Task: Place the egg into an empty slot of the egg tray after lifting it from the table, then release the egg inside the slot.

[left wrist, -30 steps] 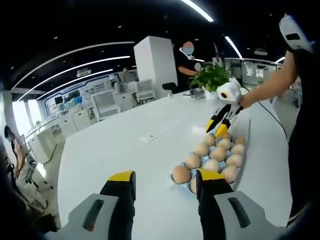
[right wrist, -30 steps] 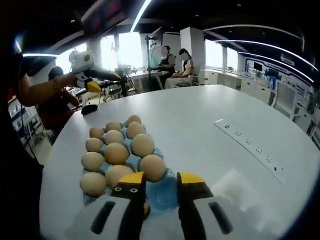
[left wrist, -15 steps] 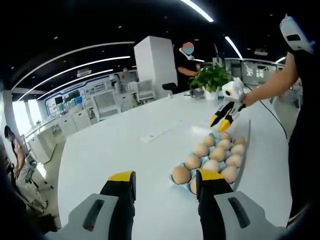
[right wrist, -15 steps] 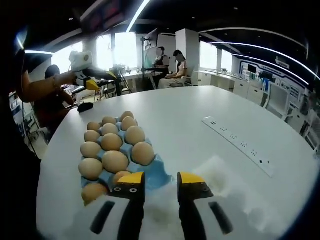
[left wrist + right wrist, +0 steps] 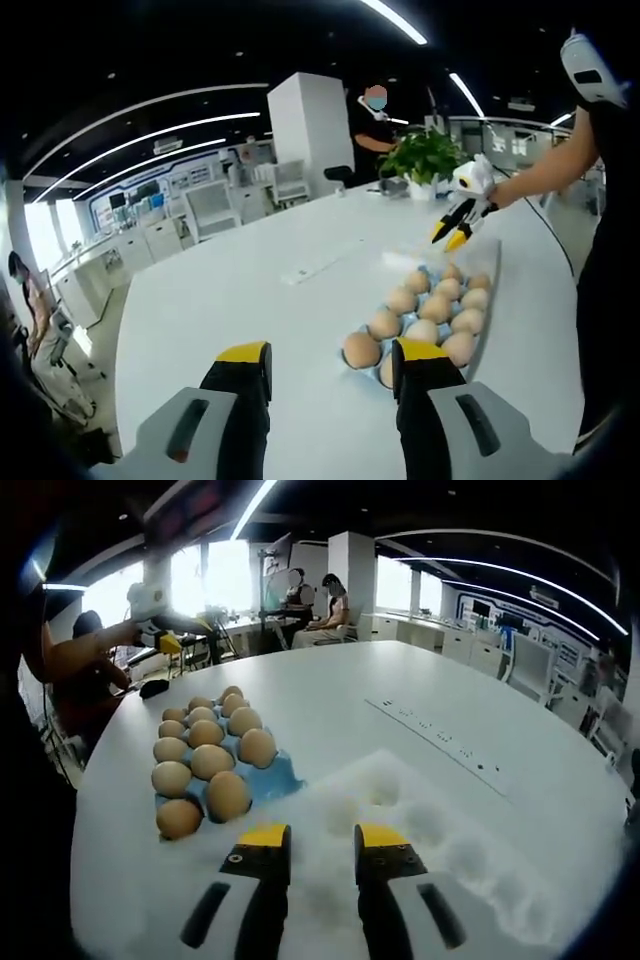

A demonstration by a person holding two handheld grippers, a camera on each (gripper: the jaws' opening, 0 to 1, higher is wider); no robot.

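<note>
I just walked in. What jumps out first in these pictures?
A blue egg tray packed with brown eggs sits on a big white table. Yellow-tipped tongs stand open in the foreground of each view, the left tongs near the tray's end and the right tongs raised beyond it. A green potted plant stands at the table's far edge.

In the left gripper view, the right tool (image 5: 458, 232) has risen and drawn back from the egg tray (image 5: 432, 312); 1 second ago its yellow tips hung just over the far eggs, and now they sit well above and beyond them, near the potted plant (image 5: 420, 155). In the right gripper view, the tray (image 5: 215, 765) has dropped away to the left, and the tool (image 5: 315, 842) now hangs with jaws apart over the bare white bench (image 5: 420, 780).
</note>
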